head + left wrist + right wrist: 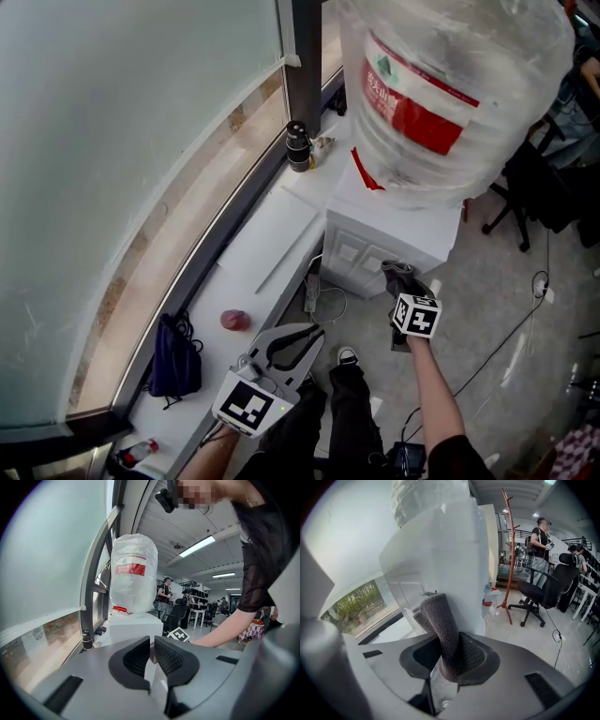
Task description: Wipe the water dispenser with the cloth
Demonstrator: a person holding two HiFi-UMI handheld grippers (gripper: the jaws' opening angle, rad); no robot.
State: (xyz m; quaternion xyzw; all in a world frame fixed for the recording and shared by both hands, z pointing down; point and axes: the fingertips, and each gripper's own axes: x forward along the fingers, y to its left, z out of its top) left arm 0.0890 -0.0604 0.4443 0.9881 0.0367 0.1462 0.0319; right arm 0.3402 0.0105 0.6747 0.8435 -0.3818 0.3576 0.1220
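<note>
Left gripper (305, 339), jaws nearly together on nothing, hovers at 6 o'clock beside the long white window ledge (262, 244). Right gripper (401, 277) pinches a dark grey fuzzy cloth (443, 630) against the white box-shaped water dispenser (394, 234). Its clear red-labelled plastic bottle (450, 84) stands at 1 o'clock.

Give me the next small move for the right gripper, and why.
Probably press the cloth flat onto the water dispenser and begin a stroke: the right gripper is shut on the cloth, whose free end sits close to the white front.
</note>
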